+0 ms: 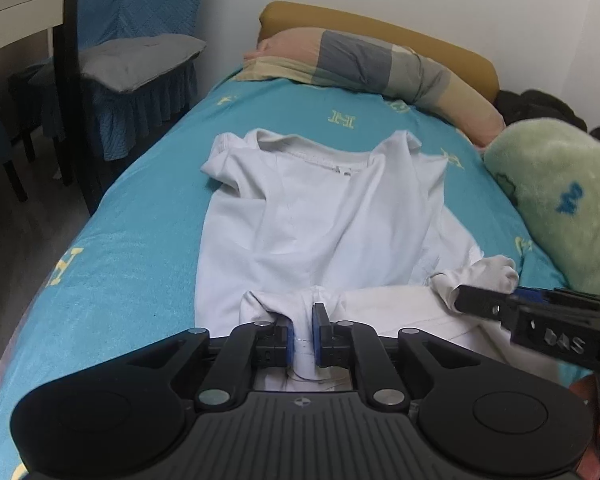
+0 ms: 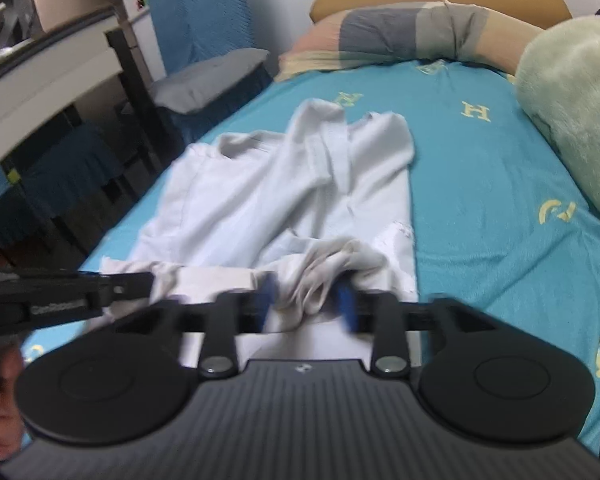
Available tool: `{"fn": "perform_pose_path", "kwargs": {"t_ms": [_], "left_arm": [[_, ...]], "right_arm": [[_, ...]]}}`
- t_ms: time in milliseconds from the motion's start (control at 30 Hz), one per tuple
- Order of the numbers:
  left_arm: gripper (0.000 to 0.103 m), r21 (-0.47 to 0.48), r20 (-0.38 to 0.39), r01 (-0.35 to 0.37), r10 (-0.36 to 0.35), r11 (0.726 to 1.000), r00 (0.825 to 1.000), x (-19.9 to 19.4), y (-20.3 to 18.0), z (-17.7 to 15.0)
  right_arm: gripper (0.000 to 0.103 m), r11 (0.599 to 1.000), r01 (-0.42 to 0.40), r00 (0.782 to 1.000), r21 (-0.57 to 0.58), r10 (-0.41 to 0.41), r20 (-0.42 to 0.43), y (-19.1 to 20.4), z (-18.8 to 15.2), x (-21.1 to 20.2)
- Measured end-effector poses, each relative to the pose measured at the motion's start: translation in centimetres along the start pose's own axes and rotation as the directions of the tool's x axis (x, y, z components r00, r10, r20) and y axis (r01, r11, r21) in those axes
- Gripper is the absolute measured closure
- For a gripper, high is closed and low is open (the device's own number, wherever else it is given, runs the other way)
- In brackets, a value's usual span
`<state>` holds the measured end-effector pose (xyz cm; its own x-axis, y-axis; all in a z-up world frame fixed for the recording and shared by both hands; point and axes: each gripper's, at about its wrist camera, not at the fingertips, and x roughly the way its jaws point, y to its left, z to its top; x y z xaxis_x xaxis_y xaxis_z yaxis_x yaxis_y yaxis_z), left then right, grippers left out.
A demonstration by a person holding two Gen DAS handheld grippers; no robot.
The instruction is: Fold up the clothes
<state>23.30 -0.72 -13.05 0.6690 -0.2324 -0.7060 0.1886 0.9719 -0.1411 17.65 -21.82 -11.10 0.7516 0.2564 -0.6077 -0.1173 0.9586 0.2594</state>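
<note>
A white T-shirt [image 1: 312, 216] lies on the turquoise bed, collar toward the pillows, its sides folded inward. My left gripper [image 1: 303, 332] is shut on a bunch of the shirt's near hem, the cloth pinched between its blue pads. In the right wrist view the same T-shirt [image 2: 268, 200] runs away from me. There my right gripper [image 2: 306, 300] holds a thick wad of the hem between its blue pads, the jaws still fairly wide apart around the cloth. The right gripper's fingers [image 1: 484, 300] also show at the right of the left wrist view, and the left gripper's fingers [image 2: 112, 286] at the left of the right wrist view.
A turquoise bedsheet [image 1: 140, 240] with yellow letters covers the bed. Patchwork pillows [image 1: 360, 64] lie at the head and a green plush blanket [image 1: 560, 200] sits on the right. A blue-covered chair [image 1: 132, 64] and a table stand left of the bed. A hand [image 2: 0, 400] holds the left gripper.
</note>
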Motion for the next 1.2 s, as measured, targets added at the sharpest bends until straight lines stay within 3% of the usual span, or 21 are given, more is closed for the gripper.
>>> {"fn": "perform_pose_path", "kwargs": {"t_ms": [33, 67, 100, 200, 267, 467, 667, 933, 1067, 1200], "left_arm": [[0.079, 0.003, 0.014, -0.001, 0.001, 1.000, 1.000, -0.7, -0.2, 0.1], [0.064, 0.013, 0.036, -0.001, 0.001, 1.000, 0.999, -1.5, -0.6, 0.1], [0.051, 0.026, 0.063, 0.000, -0.001, 1.000, 0.998, -2.5, -1.0, 0.1], [0.030, 0.067, 0.142, -0.001, -0.009, 0.998, 0.990, -5.5, -2.3, -0.1], [0.024, 0.094, 0.195, -0.002, -0.016, 0.996, 0.981, -7.5, -3.1, -0.2], [0.020, 0.101, 0.246, 0.012, -0.036, 0.995, 0.969, -12.6, -4.4, -1.3], [0.018, 0.092, 0.225, -0.041, 0.019, 0.995, 0.974, -14.8, -4.1, -2.1], [0.018, 0.017, 0.074, -0.091, 0.089, 0.996, 0.993, -11.6, -0.9, -2.6], [0.018, 0.053, -0.009, -0.135, 0.136, 0.989, 0.991, -8.6, -0.6, -3.5], [0.018, 0.175, -0.035, -0.192, 0.201, 0.966, 0.979, -5.9, -1.2, -4.6]], "right_arm": [[0.027, 1.000, -0.001, 1.000, -0.006, 0.001, 0.029, 0.4, 0.2, -0.9], [0.016, 1.000, -0.002, 0.998, -0.013, 0.003, 0.058, 0.8, 0.3, -1.8], [0.019, 1.000, -0.005, 0.997, -0.024, 0.007, 0.083, 1.2, 0.5, -2.8], [0.018, 0.999, 0.011, 0.993, -0.046, -0.005, 0.119, 2.4, 0.8, -5.4], [0.018, 0.998, 0.047, 0.988, -0.048, -0.040, 0.153, 3.0, 0.8, -7.2], [0.018, 0.996, 0.087, 0.975, -0.026, -0.080, 0.209, 3.5, 0.1, -12.3], [0.018, 0.996, 0.088, 0.966, -0.025, -0.079, 0.247, 3.5, -1.4, -15.5], [0.021, 0.992, 0.121, 0.982, 0.043, -0.126, 0.139, 1.1, -3.3, -13.4], [0.021, 0.989, 0.146, 0.987, 0.028, -0.148, 0.070, 0.2, -4.0, -10.7], [0.021, 0.991, 0.129, 0.992, 0.021, -0.129, 0.005, -0.3, -4.7, -7.9]]}}
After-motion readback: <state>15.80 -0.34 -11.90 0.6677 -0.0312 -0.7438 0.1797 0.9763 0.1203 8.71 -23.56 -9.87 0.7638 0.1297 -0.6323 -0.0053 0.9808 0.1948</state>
